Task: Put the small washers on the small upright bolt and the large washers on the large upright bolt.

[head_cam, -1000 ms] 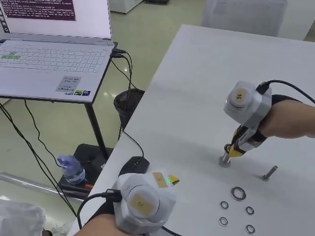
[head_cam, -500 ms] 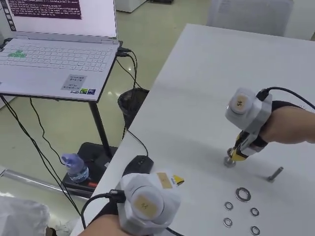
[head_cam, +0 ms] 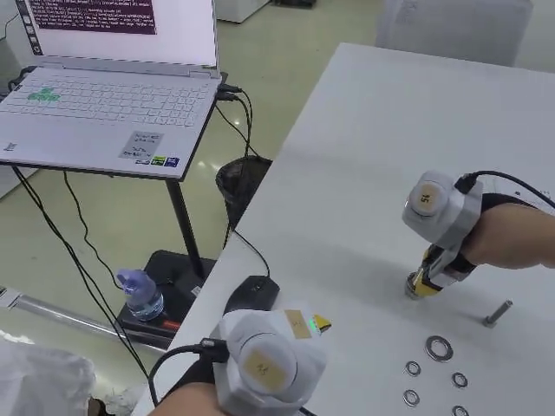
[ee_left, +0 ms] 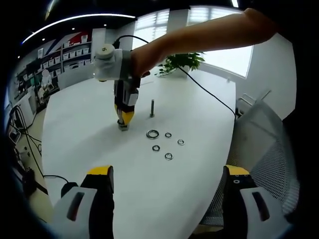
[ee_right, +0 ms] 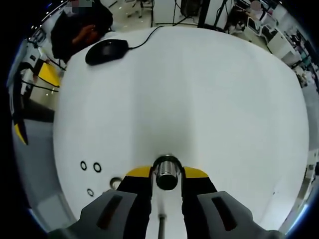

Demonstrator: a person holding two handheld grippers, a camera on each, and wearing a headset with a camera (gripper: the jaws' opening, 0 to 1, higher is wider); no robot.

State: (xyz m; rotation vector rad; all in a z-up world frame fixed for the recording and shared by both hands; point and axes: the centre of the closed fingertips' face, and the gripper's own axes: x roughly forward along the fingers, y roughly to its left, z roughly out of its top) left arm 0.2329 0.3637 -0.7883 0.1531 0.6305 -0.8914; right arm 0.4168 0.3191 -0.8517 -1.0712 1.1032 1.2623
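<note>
- The white surface (head_cam: 364,156) carries the whole job near its edge, with a mouse (ee_right: 105,51) lying well apart from the parts, so the work area seems kept free for both tools.
- The right hand-held gripper (head_cam: 425,284) points straight down over the large bolt (ee_right: 166,172). Its yellow-tipped jaws sit tight against either side of the bolt, clamped on it as far as its own view tells. I judge this hold either steadies the bolt or seats something on it; whether a washer already sits there I cannot tell.
- The left hand-held gripper (ee_left: 168,172) hangs back near the surface edge with its jaws spread wide and nothing between them, likely waiting clear of the right one's work.
- The large bolt is a stubby grey metal post standing on its head, shiny at the top.
- The small bolt (ee_left: 152,108) is a thin grey pin, upright and bare, just beyond the washers.
- One large washer (ee_left: 152,134) lies flat near the large bolt, a bright steel ring.
- Four small washers (ee_left: 168,135) lie flat in a loose cluster beside it, apart from each other, easy to pick singly.
</note>
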